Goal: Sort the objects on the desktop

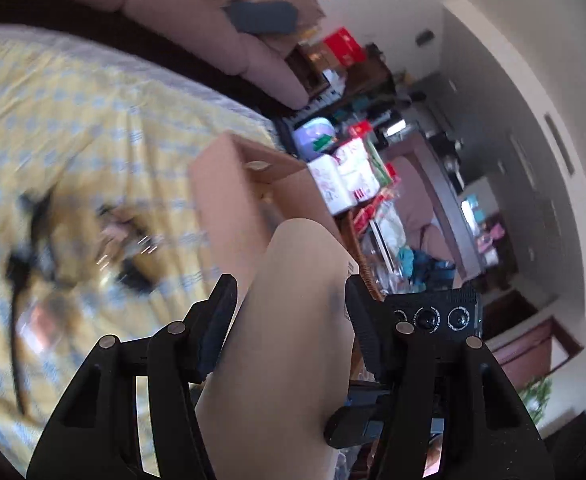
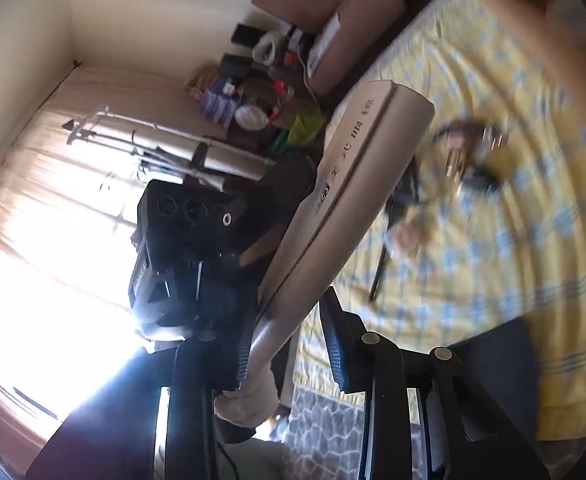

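Both grippers hold a brown cardboard box [image 1: 229, 200] above the table. In the left wrist view a broad flap of it fills the gap between my left gripper's [image 1: 289, 284] fingers, and both pads press on it. The right gripper's camera housing [image 1: 437, 316] shows just past the flap. In the right wrist view the box [image 2: 365, 152] runs away from me, and its rolled edge sits in my right gripper [image 2: 289, 300], which is shut on it. The left gripper's body [image 2: 181, 240] is on the box's far side. Blurred small objects [image 2: 469, 152] and a black cable [image 1: 25, 272] lie on the cloth.
The table wears a yellow and blue checked cloth [image 1: 73, 100]. A pink sofa [image 1: 213, 20] stands behind it. Cluttered shelves with boxes [image 1: 353, 168] lie to the right of the table, and a bright curtained window [image 2: 33, 280] to its left.
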The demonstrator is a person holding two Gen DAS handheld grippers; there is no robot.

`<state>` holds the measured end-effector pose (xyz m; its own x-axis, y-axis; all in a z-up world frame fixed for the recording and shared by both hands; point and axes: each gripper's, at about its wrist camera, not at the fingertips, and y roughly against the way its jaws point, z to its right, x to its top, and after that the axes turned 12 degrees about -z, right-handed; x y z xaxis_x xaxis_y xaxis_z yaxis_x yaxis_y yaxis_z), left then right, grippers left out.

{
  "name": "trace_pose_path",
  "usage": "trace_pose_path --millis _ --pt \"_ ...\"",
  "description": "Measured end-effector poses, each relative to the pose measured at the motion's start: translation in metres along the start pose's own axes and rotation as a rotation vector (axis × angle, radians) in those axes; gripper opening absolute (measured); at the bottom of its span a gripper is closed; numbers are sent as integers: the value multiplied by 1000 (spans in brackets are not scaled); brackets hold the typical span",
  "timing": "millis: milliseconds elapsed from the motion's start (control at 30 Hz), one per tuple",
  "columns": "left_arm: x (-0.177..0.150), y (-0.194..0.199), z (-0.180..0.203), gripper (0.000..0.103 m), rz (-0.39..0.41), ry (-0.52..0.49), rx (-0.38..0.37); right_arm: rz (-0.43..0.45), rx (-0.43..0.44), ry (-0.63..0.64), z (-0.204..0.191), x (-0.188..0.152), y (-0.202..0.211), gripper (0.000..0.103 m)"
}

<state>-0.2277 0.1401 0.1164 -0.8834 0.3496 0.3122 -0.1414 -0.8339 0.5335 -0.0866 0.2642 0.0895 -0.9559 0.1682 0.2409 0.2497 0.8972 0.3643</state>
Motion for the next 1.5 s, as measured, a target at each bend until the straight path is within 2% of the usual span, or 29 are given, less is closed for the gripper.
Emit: trace_pose_path --millis 67,133,233,333,500,667,767,867,1000,1067,1133,1233,1333,1433,1500 --pt "28 -24 30 53 -41 -56 27 62 17 -4 1 12 31 33" --pt "57 -47 52 54 -74 -93 42 120 -2 8 1 27 65 33" --pt "93 -83 79 54 -109 -160 81 164 -52 23 8 54 110 33" --pt "128 -122 93 54 -146 -184 97 196 -84 11 26 84 147 33" --pt "167 -184 85 54 -202 -212 165 238 -73 -52 75 121 180 33" --pt "177 -221 63 53 -245 -221 239 270 -58 -183 126 140 180 34" --pt "176 -233 58 53 -277 -262 291 267 -78 -247 146 147 177 34" --pt "175 -242 60 53 -296 -287 309 255 -96 -310 161 148 176 34" --pt "175 -237 61 50 -275 -276 314 305 -80 -372 180 148 178 32" --pt "173 -230 61 52 -269 -274 328 319 -96 -393 184 150 178 29" --pt "171 -224 60 52 -271 -277 339 293 -146 -390 180 154 179 29" --pt "168 -210 57 54 -255 -267 334 258 -234 -385 170 155 187 39" --pt "164 -195 53 55 -244 -253 346 248 -349 -342 154 152 202 56" --pt "156 -180 52 59 -238 -238 352 257 -405 -320 141 144 217 59" --pt "147 -169 55 66 -235 -245 361 259 -422 -319 135 136 223 63"
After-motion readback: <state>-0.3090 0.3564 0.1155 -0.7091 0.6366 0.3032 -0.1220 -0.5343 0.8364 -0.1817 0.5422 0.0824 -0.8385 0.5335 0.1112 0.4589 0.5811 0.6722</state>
